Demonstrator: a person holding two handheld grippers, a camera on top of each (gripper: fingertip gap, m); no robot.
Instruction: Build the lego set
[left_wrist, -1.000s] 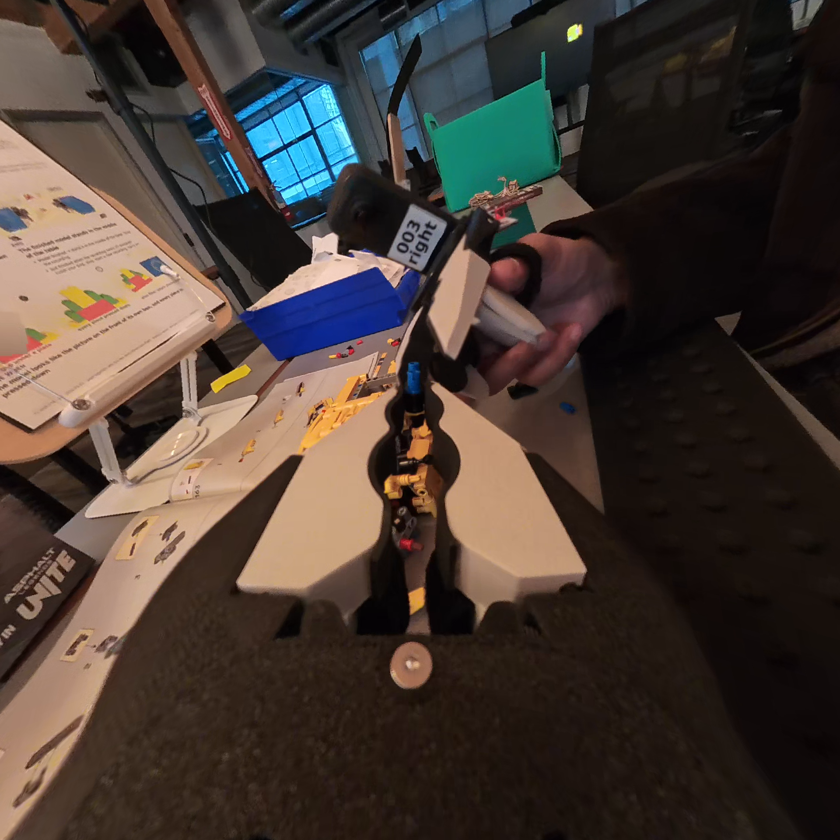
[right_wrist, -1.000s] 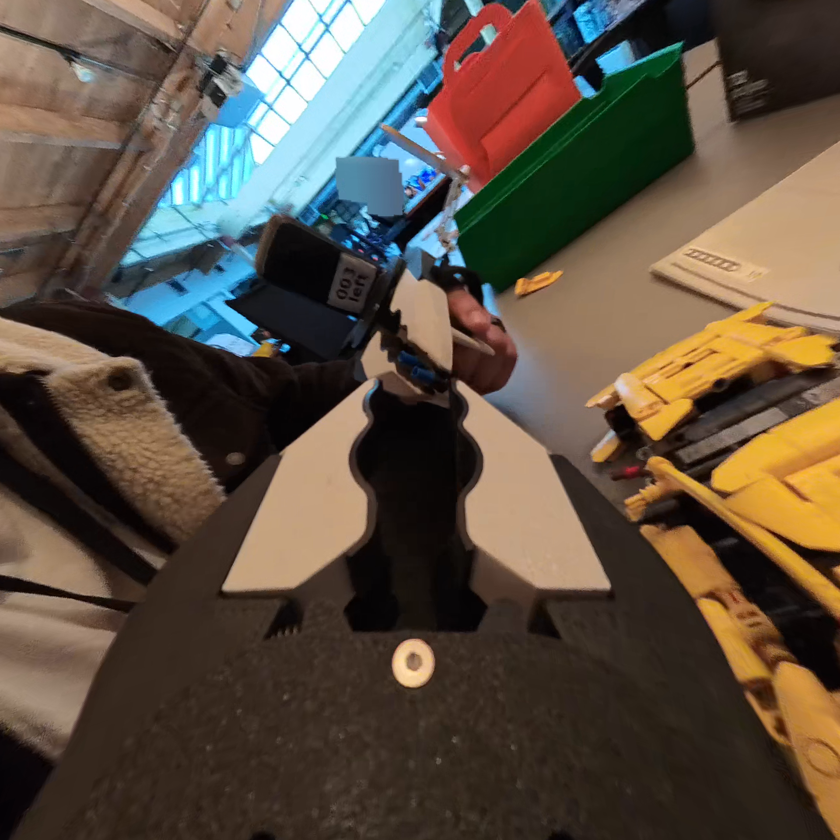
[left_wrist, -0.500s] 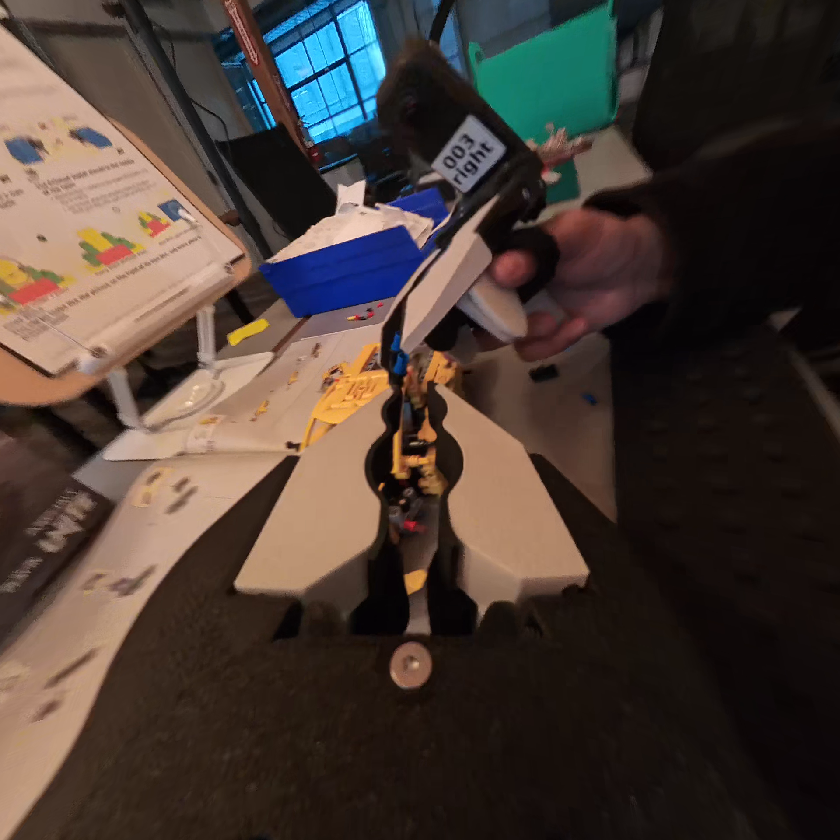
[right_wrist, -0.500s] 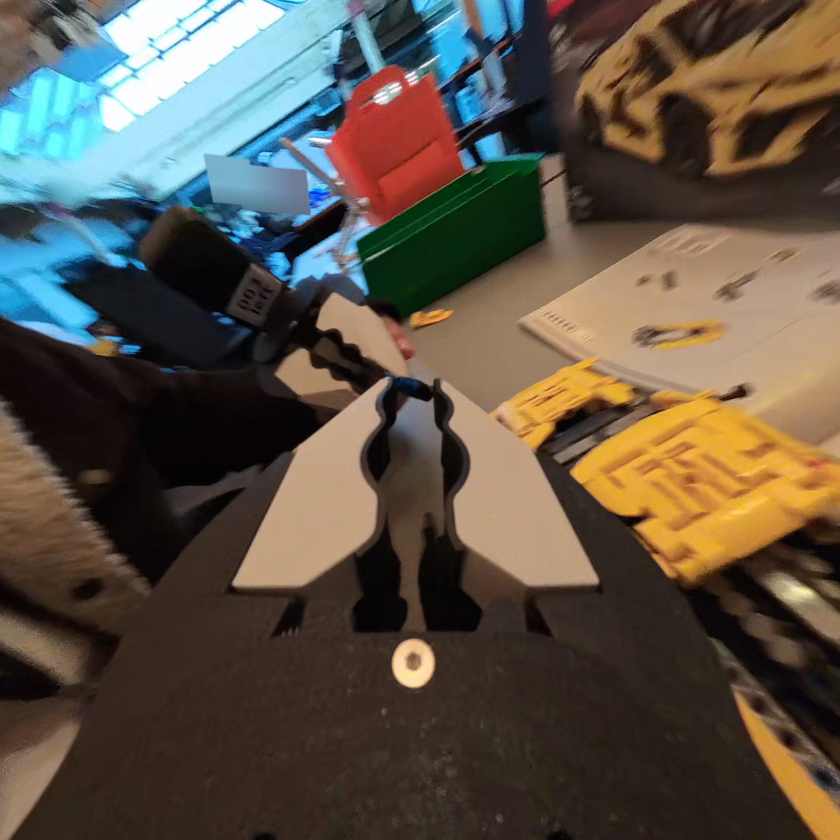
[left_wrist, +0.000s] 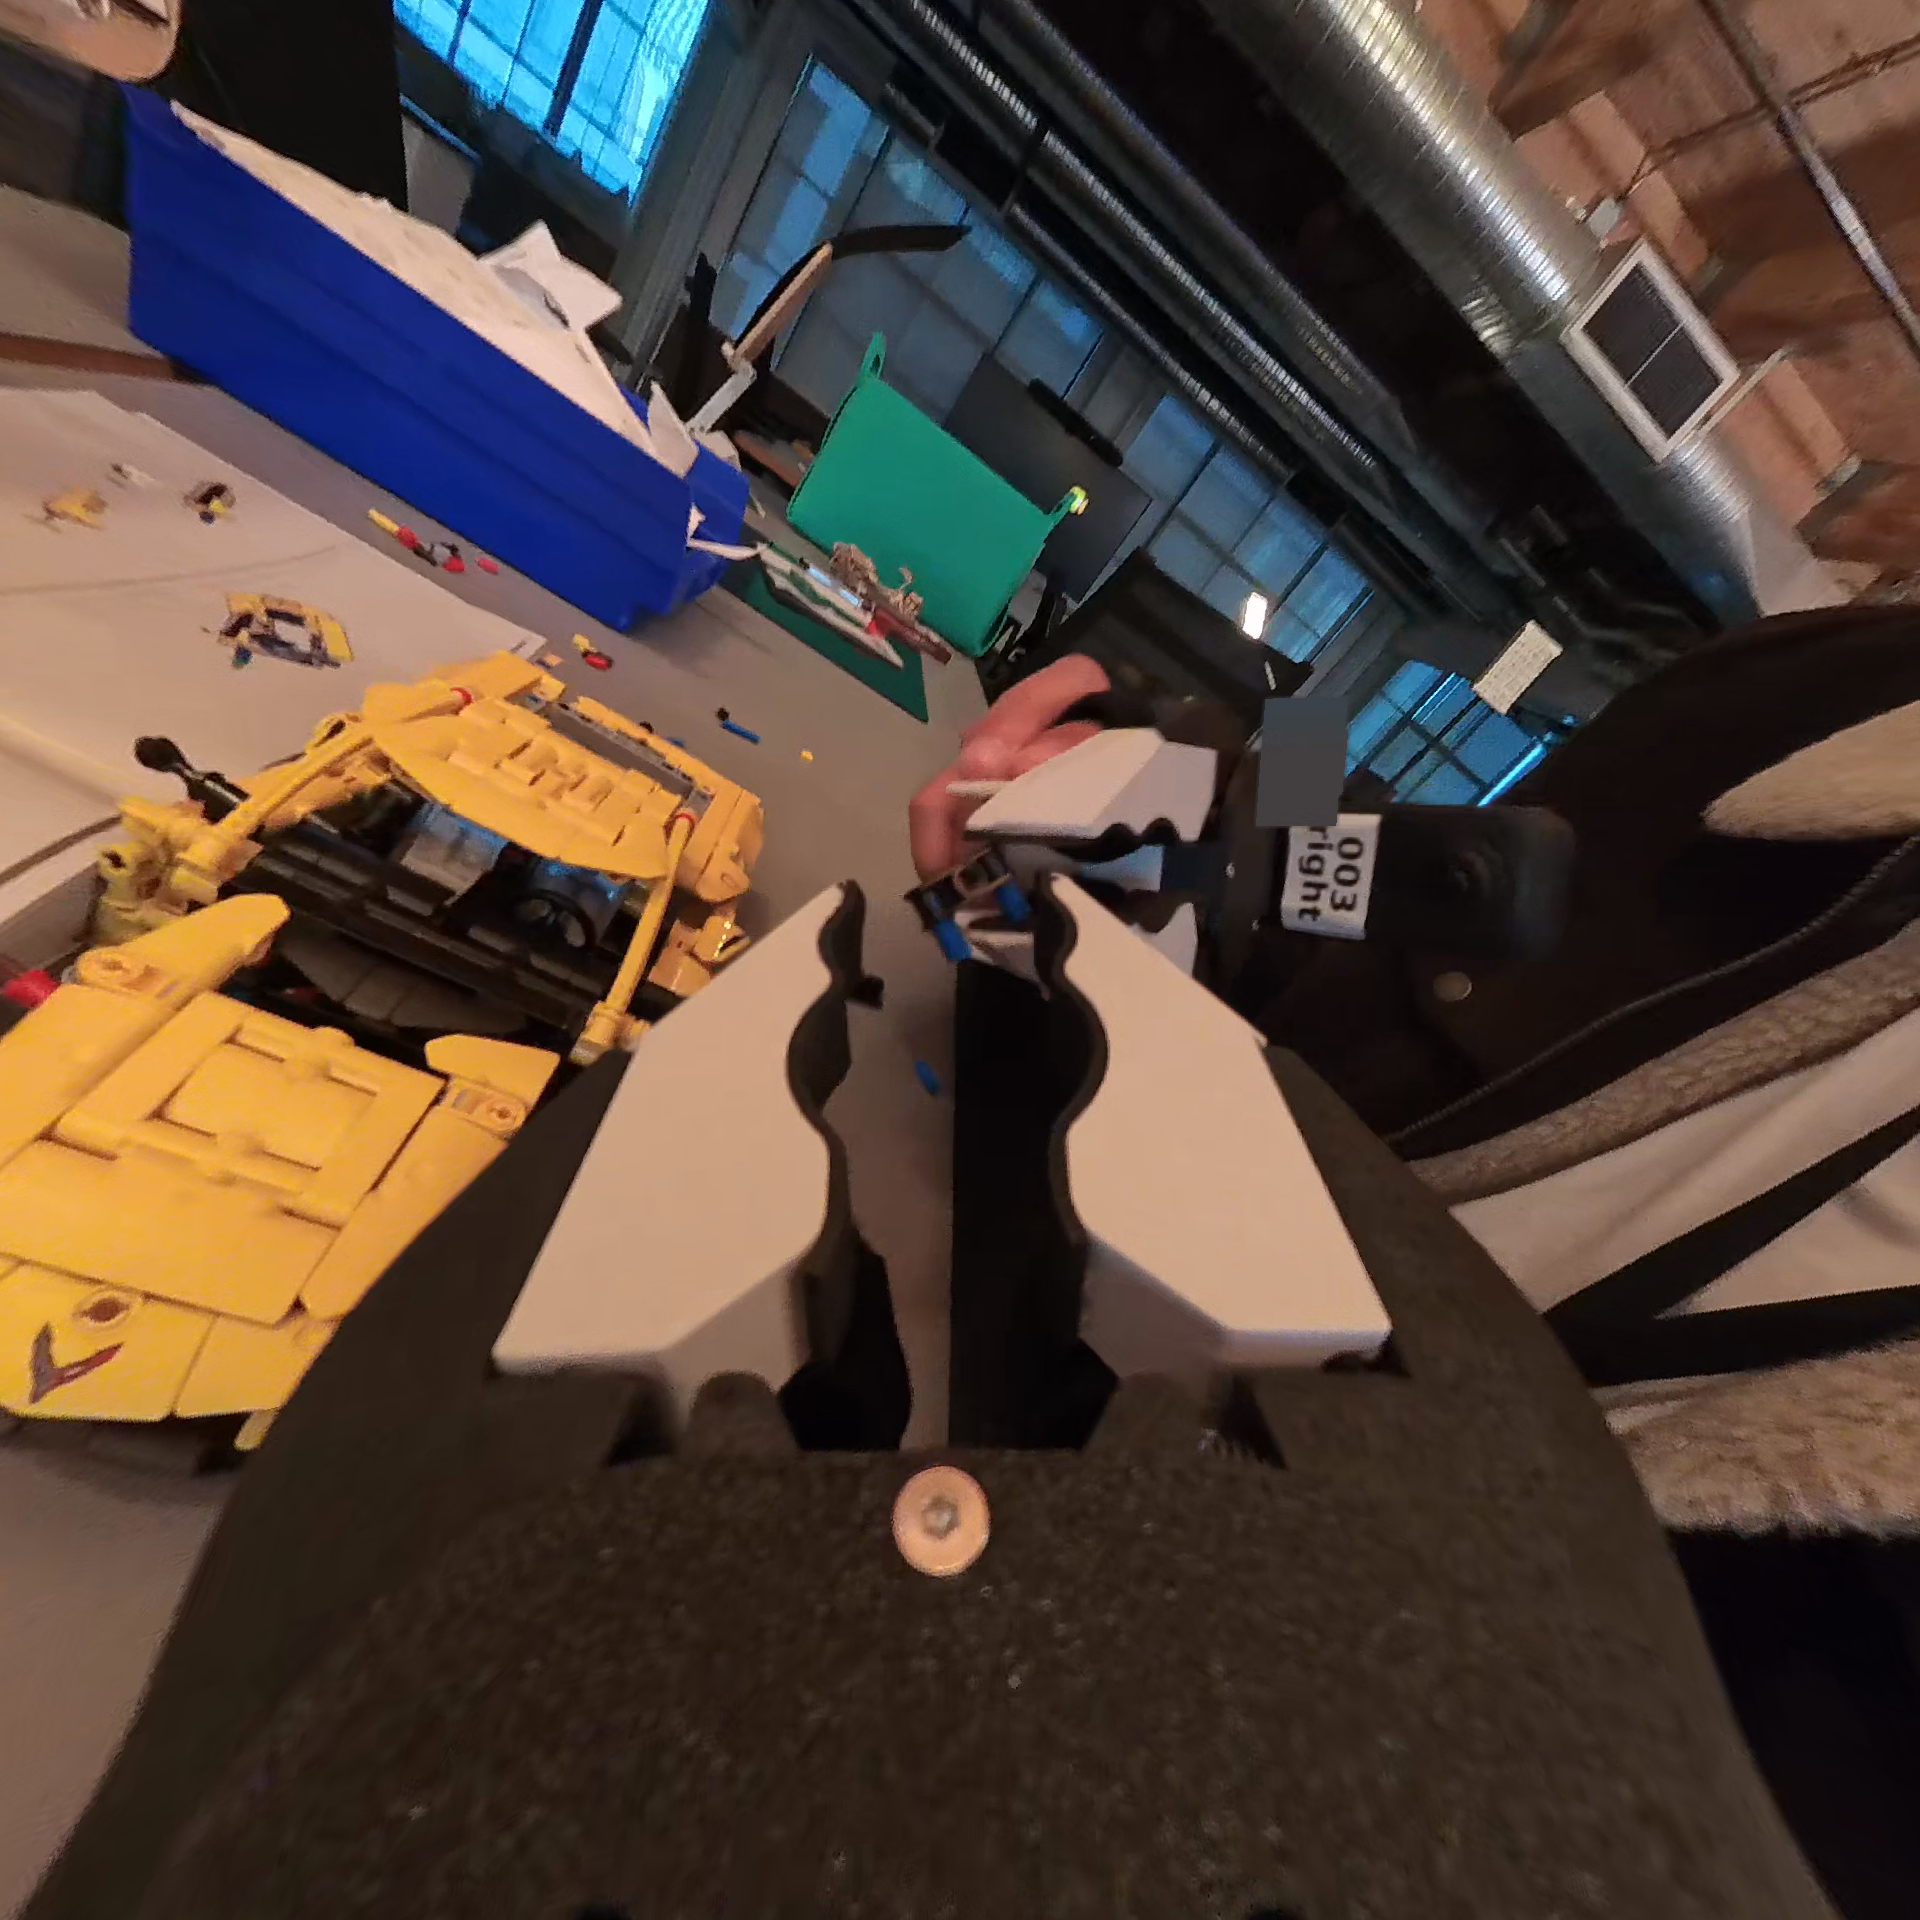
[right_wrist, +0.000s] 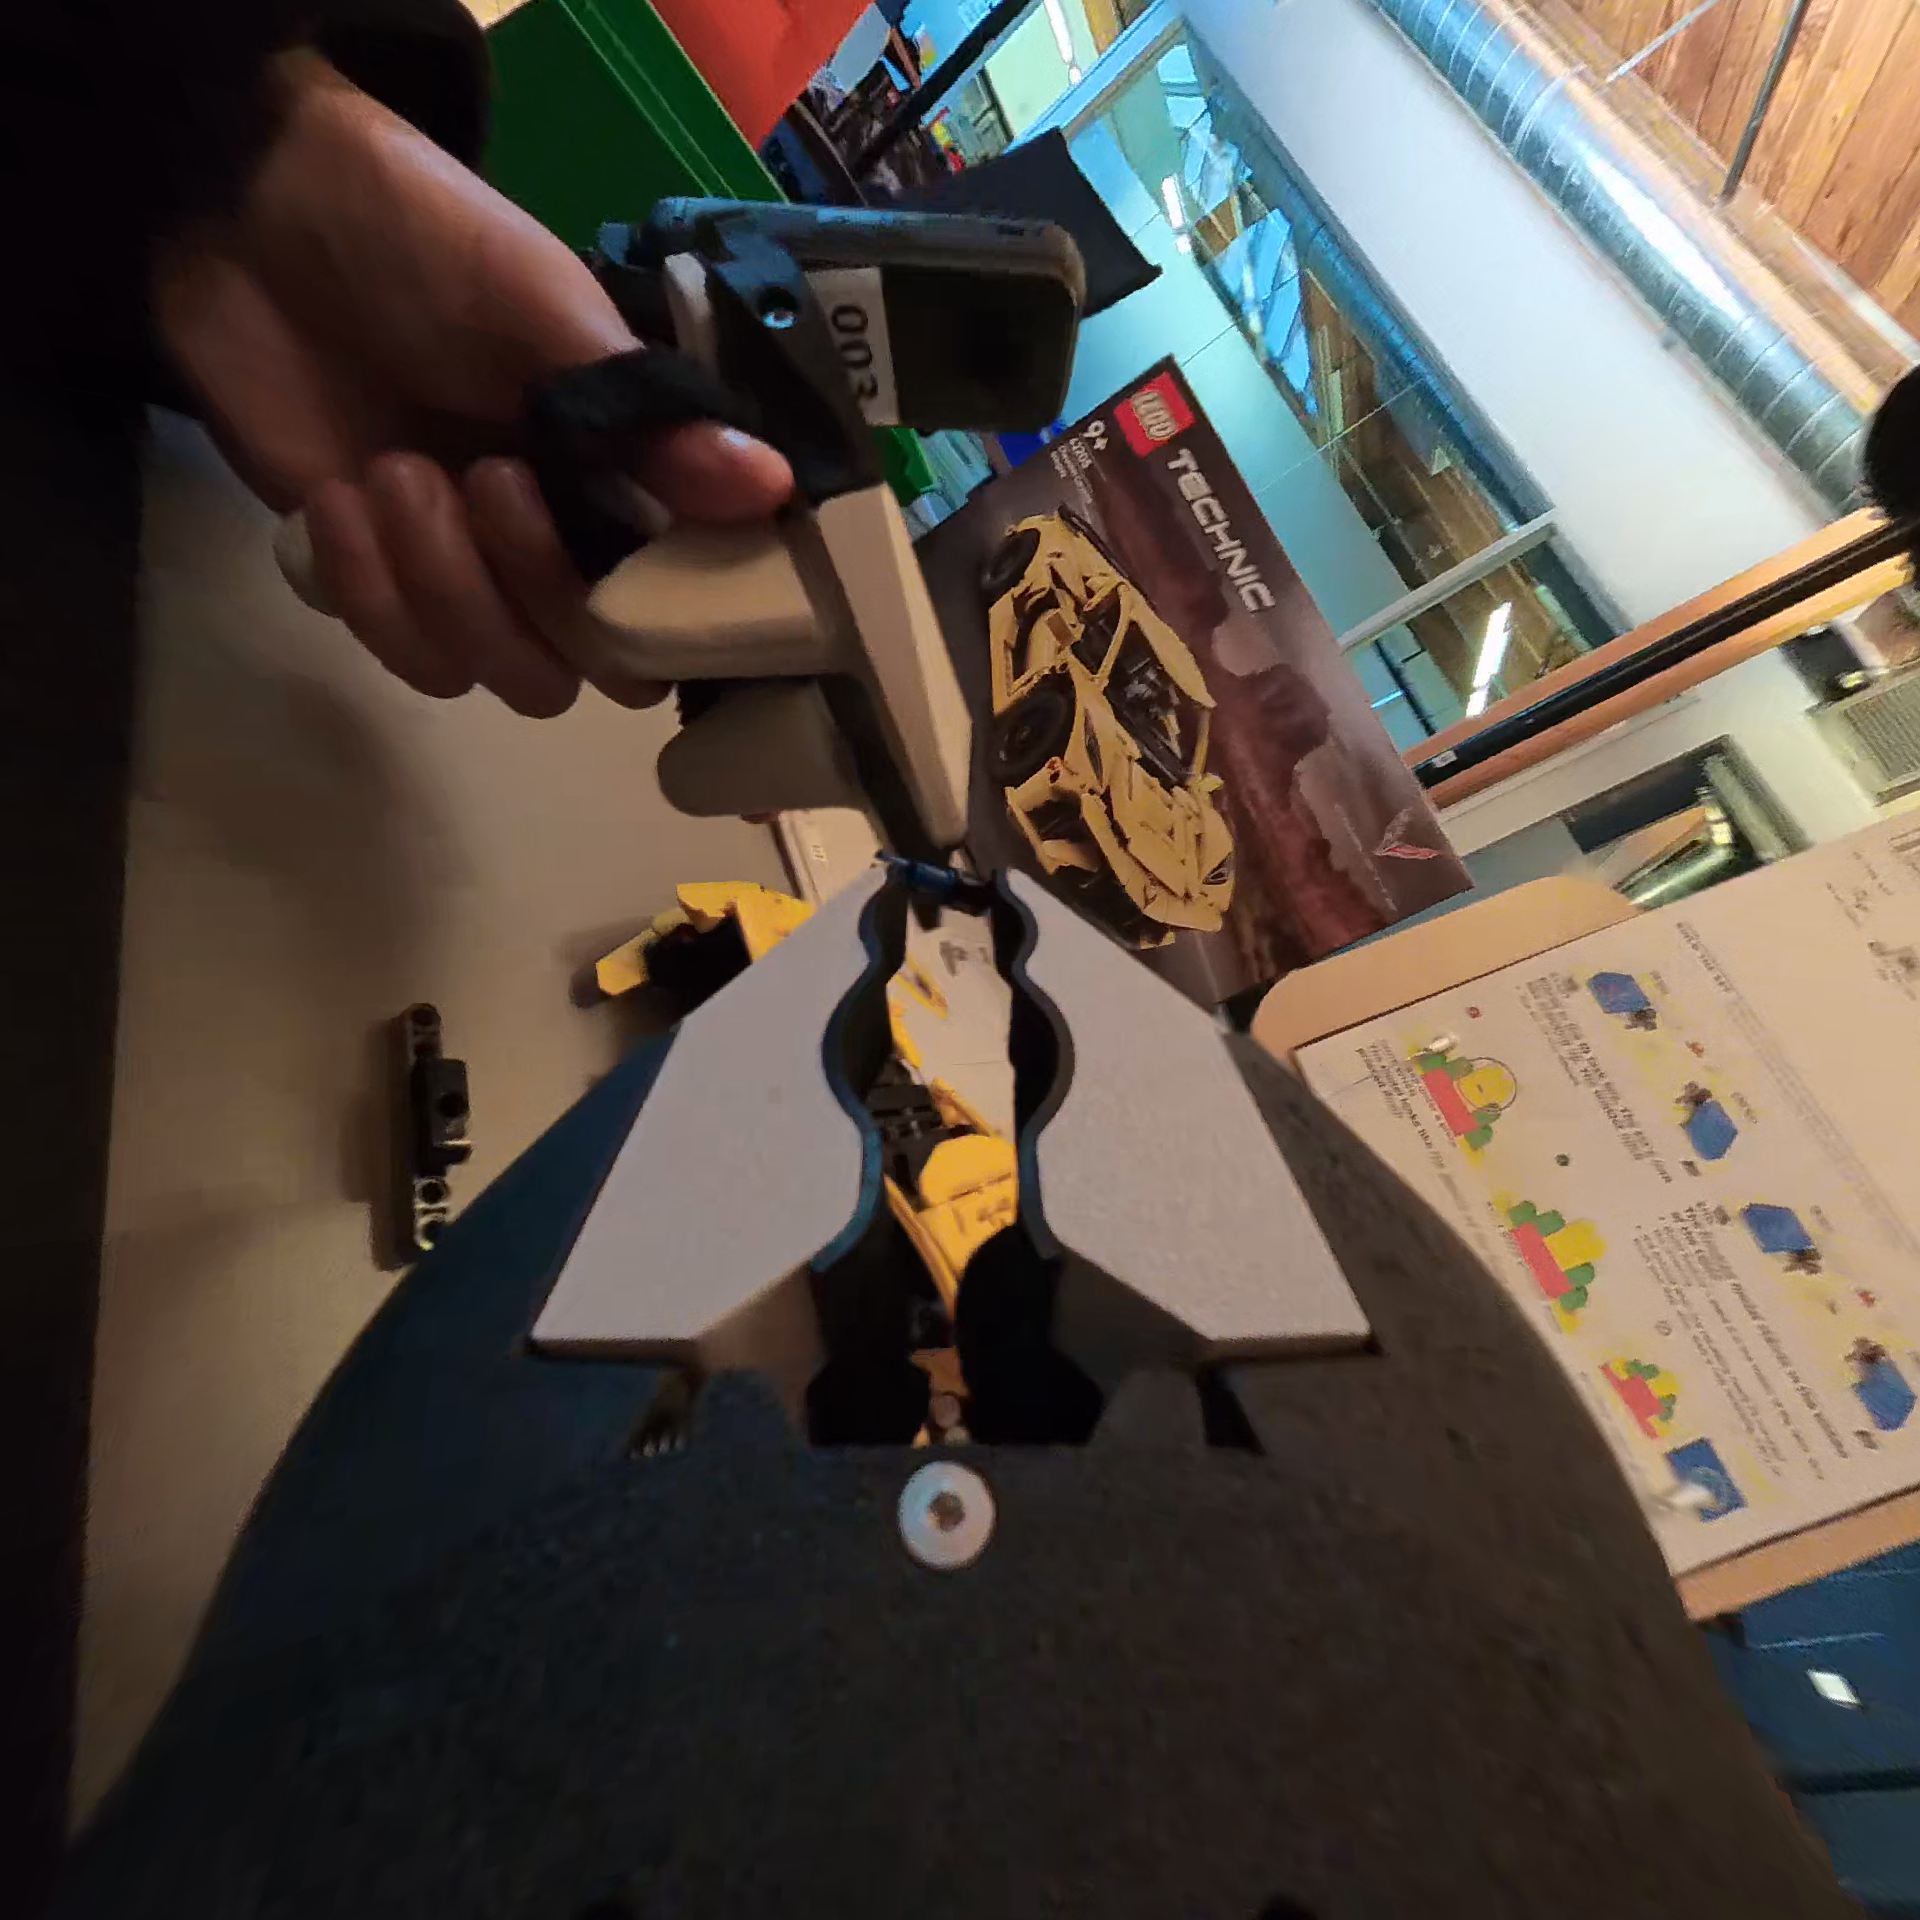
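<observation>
My right gripper (right_wrist: 940, 883) is shut on a small black Lego piece with blue pins (right_wrist: 928, 881), pinched at the fingertips. In the left wrist view the same piece (left_wrist: 961, 906) sits in the right gripper (left_wrist: 971, 883) just ahead of my left gripper (left_wrist: 948, 894). The left gripper is open with nothing between its pads. It also shows in the right wrist view (right_wrist: 935, 831), with its fingertips just above the piece. The partly built yellow car (left_wrist: 416, 831) lies on the table to the left.
A blue bin (left_wrist: 395, 343) and a green bag (left_wrist: 914, 520) stand at the back, with loose small pieces (left_wrist: 436, 551) on the table. A black beam (right_wrist: 426, 1122), the Lego box (right_wrist: 1195, 675) and an instruction sheet on a board (right_wrist: 1610, 1195) surround the car.
The left gripper held the blue-pin piece a second ago. The right gripper closed on it, then the left opened and let go. Both grippers swung round.
</observation>
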